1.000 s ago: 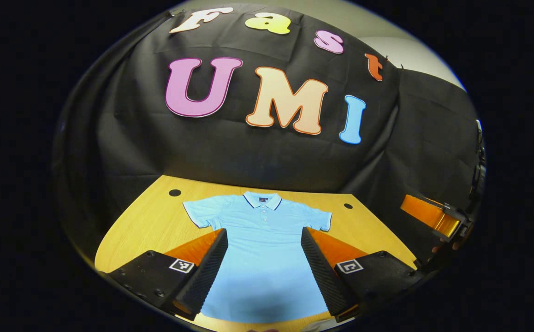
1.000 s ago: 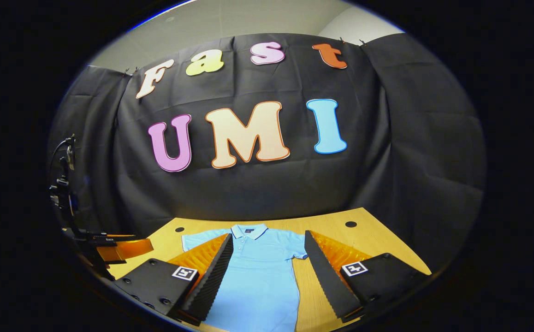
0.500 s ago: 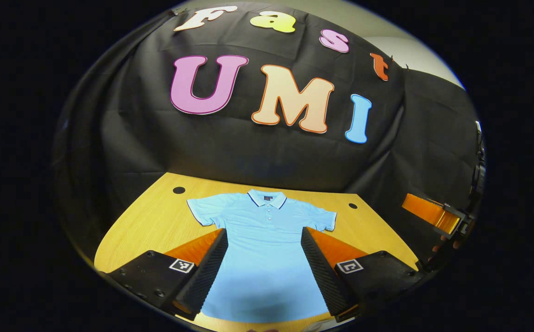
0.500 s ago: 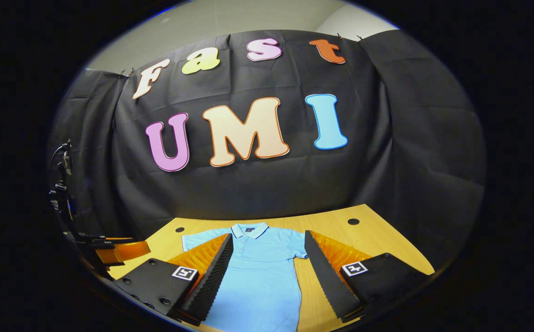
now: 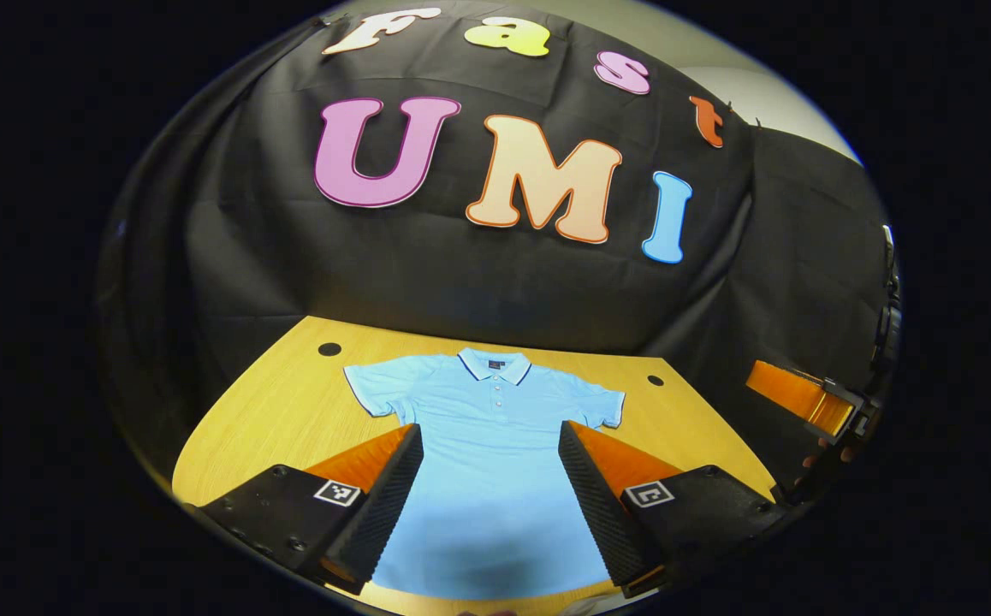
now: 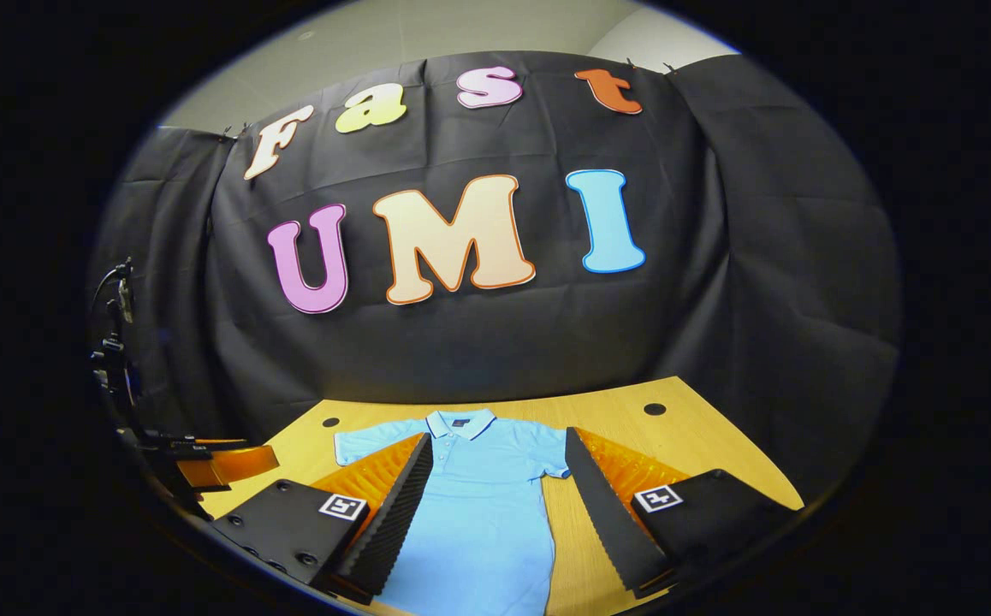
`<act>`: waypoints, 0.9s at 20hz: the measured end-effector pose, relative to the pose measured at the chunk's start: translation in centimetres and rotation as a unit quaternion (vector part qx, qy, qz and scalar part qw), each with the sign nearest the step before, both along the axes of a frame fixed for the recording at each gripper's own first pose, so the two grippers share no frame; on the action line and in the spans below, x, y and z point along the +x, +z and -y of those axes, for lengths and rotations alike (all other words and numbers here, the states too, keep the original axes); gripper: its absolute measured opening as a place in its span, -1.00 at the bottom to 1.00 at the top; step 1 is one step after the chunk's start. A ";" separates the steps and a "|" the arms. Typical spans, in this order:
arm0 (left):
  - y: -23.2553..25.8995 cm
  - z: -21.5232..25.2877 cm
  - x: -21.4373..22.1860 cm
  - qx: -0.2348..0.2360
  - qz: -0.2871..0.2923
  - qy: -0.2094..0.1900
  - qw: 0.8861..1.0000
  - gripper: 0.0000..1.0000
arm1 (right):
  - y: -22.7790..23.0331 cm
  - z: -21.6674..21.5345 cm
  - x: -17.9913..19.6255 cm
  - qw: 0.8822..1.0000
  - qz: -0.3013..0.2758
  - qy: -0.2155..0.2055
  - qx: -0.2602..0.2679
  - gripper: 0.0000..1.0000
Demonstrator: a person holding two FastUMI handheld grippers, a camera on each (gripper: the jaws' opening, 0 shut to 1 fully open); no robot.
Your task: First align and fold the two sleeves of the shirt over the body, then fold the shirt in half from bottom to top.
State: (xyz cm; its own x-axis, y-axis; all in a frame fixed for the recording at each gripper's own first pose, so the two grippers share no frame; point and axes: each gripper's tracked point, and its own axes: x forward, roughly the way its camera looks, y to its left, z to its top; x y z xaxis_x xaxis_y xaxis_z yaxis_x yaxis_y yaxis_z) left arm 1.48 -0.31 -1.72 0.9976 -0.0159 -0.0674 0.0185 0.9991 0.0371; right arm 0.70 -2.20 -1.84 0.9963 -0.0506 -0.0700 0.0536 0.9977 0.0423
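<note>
On the wooden table (image 5: 273, 402) at the foot of the booth's black cloth wall, a light blue polo shirt (image 5: 491, 445) lies flat and face up, collar (image 5: 494, 364) toward the wall and hem toward us. We see no fold in it yet: the shirt's sleeve on the left of the left gripper view (image 5: 376, 389) and the one on the right (image 5: 600, 404) both lie spread out to the sides on bare wood, clear of the body.

Our left gripper (image 5: 490, 445) hangs above the shirt's lower half with its fingers spread wide, the blue cloth showing between them, and pinches nothing. Our right gripper (image 6: 500, 453) hangs to the shirt's right side, fingers likewise apart and empty, framing the near sleeve (image 6: 551, 458) and a strip of table; the same view shows the left gripper off to its left edge.

We judge the task to stand at its very start. Both sleeves have to be brought in over the body, and then the hem has to be carried up to the collar; none of the three folds shows as begun.
</note>
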 end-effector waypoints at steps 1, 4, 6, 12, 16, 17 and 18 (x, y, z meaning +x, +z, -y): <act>0.0 0.1 0.0 0.002 -0.001 -0.002 1.000 0.92 | 0.0 0.1 -0.2 1.000 0.000 -0.001 0.000 0.95; -0.1 0.3 0.2 0.001 -0.001 -0.004 1.000 0.92 | -0.2 0.3 -0.3 1.000 -0.005 -0.003 0.004 0.95; -0.2 0.4 0.0 -0.002 -0.004 -0.006 1.000 0.92 | -0.4 0.5 -0.5 1.000 -0.007 -0.005 0.004 0.95; -0.5 0.6 0.0 0.008 -0.008 -0.006 1.000 0.92 | -0.6 0.7 -0.8 1.000 -0.008 -0.006 0.005 0.95; -0.4 1.3 0.5 0.013 -0.009 -0.016 1.000 0.91 | -0.6 0.8 -1.0 1.000 -0.010 -0.009 0.004 0.95; -0.5 1.4 0.4 0.014 -0.010 -0.017 1.000 0.91 | -0.7 0.9 -1.0 1.000 -0.010 -0.009 0.003 0.94; -0.4 1.5 0.4 0.014 -0.010 -0.019 1.000 0.92 | -0.7 1.0 -1.0 1.000 -0.011 -0.010 0.002 0.94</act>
